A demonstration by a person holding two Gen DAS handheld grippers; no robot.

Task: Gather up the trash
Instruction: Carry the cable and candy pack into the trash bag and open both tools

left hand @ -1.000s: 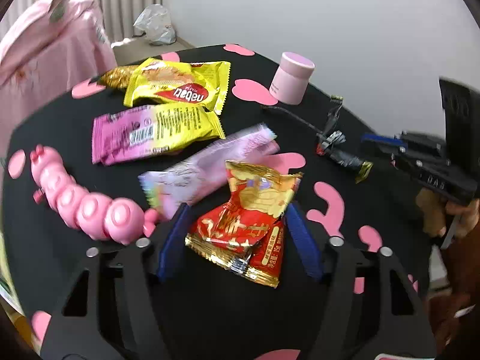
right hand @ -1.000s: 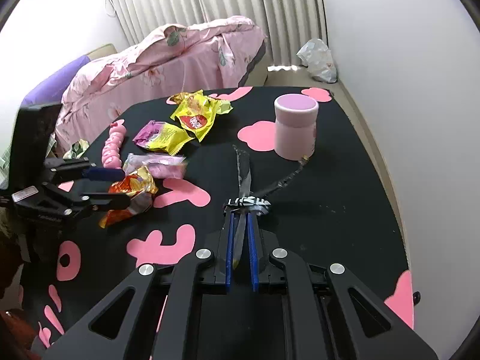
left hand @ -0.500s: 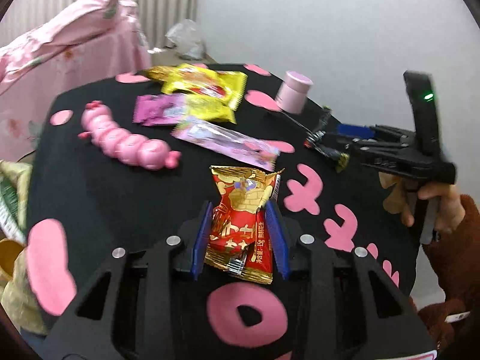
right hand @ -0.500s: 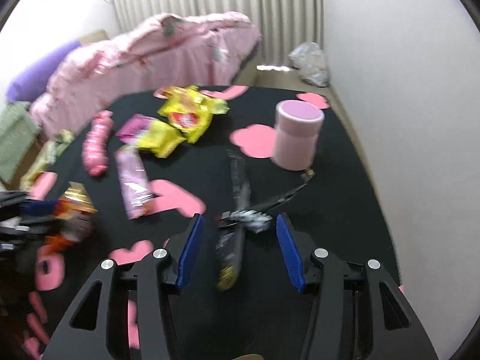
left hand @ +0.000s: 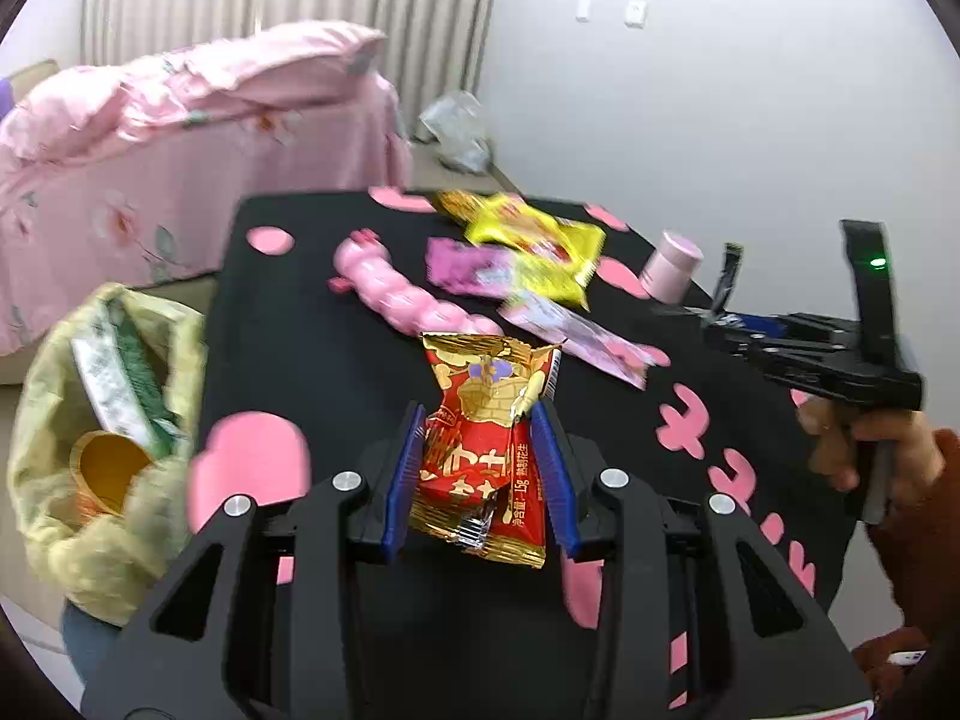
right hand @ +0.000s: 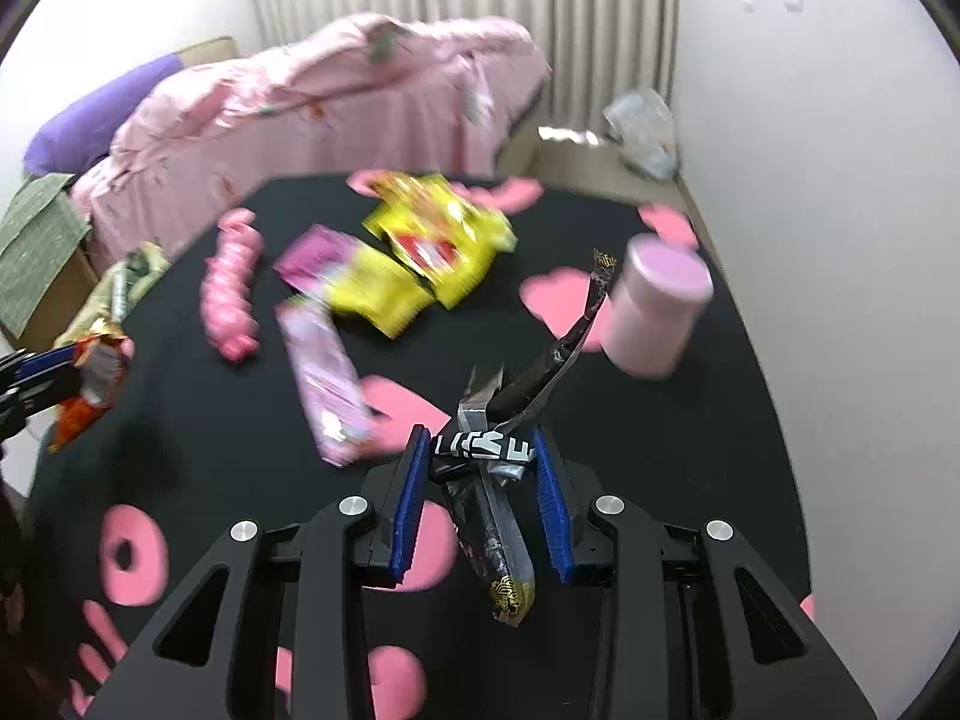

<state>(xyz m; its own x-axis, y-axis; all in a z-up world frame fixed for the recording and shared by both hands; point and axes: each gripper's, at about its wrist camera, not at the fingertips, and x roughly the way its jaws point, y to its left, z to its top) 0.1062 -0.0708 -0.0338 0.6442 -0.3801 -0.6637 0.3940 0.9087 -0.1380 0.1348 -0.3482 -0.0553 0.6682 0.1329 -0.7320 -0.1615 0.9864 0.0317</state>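
My left gripper (left hand: pixel 478 420) is shut on a red and gold snack wrapper (left hand: pixel 486 450) and holds it above the black table (left hand: pixel 312 324). A yellowish trash bag (left hand: pixel 90 420) hangs open off the table's left edge. In the right wrist view the same wrapper (right hand: pixel 96 378) shows at the far left. My right gripper (right hand: pixel 480 450) has its jaws closing on a crumpled black wrapper (right hand: pixel 489 525). The wrapper spans from pad to pad, and one end sticks up. In the left wrist view the right gripper (left hand: pixel 720 324) is at the right, held by a hand.
On the table lie a pink caterpillar toy (right hand: pixel 231 294), two yellow wrappers (right hand: pixel 432 240), a long pink wrapper (right hand: pixel 324 372) and a pink lidded jar (right hand: pixel 657 306). A pink bed (right hand: pixel 312 102) stands behind the table. The wall is close on the right.
The left gripper closed on the red wrapper, lifted it and carried it toward the bag side. The right gripper opened wide, then narrowed around the black wrapper, which now bunches upward.
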